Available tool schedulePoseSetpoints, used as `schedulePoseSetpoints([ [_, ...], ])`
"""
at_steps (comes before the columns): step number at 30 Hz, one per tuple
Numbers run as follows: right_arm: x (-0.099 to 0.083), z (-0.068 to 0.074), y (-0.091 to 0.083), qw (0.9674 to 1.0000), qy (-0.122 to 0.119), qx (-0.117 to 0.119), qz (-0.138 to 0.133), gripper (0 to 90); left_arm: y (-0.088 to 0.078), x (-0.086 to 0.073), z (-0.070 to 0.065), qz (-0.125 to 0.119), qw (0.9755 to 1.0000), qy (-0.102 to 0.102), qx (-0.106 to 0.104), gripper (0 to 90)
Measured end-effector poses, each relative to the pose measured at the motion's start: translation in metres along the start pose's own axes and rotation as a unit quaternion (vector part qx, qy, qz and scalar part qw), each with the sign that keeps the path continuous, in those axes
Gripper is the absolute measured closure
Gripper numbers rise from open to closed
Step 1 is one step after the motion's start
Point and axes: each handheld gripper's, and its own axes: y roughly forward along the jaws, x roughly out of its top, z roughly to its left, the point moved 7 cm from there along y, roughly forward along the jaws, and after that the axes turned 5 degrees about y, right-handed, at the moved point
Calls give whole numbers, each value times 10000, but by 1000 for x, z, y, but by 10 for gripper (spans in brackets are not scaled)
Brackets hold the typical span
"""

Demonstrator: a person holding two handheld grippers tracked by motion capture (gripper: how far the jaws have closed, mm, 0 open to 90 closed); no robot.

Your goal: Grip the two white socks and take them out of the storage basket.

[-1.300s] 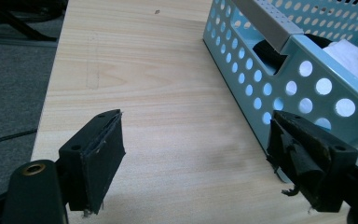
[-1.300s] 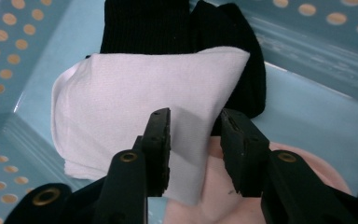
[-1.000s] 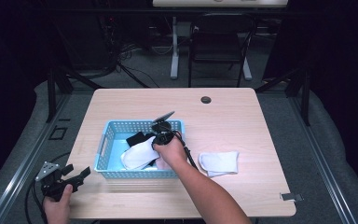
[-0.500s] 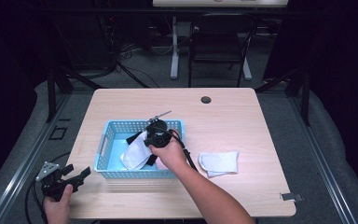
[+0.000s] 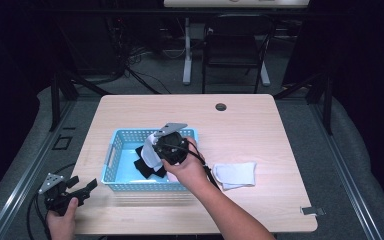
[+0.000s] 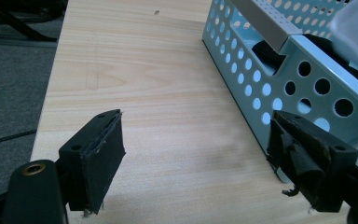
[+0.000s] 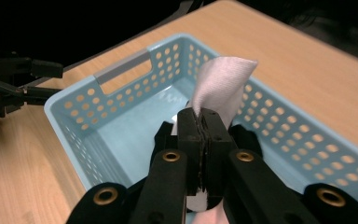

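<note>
Dark room, cables and stand legs behind; pale wood table [image 5: 260,125] with a grommet hole [image 5: 221,107] near the far edge.

Blue perforated basket [image 5: 125,137] on the table's left half. Right gripper [image 7: 201,122] over the basket, jaws clenched on a white cloth [image 7: 221,79], pinched at one edge so the rest stands up above the fingertips. Lifted clear of the basket floor, probably mid-transfer, either out of or into the basket; direction not readable from this moment. Seen in high view as right gripper [image 5: 166,146] with the white cloth [image 5: 150,150] hanging at its left side.

Dark cloth [image 5: 145,165] lying in the basket under the gripper. A second, folded white cloth [image 5: 236,174] flat on the table just right of the basket, apart from it, likely the sorted pile.

Left gripper [image 5: 75,189] parked off the near-left corner, well apart from the work, jaws released and wide with nothing between; likely just waiting. Left gripper view: bare wood between the pads, basket [image 6: 307,60] corner close beside the right-hand pad [image 6: 298,149].

Hard to tell: lower part of the held cloth hidden behind the jaws and hand; dark cloth mostly covered, piece count unclear; basket's near-right interior blocked by the hand [image 5: 187,172].
</note>
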Motion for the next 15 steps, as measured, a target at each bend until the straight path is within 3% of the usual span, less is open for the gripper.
schedulePoseSetpoints([
  [6,6,3,-30,9986,-43,-14,-535,887,0,0,-1,50,10000,24,-10,186],
  [8,6,4,-39,9976,25,126,-686,887,0,0,0,44,10000,14,1,186],
  [15,6,0,-65,9937,192,148,-1098,887,0,0,0,40,10000,15,12,185],
])
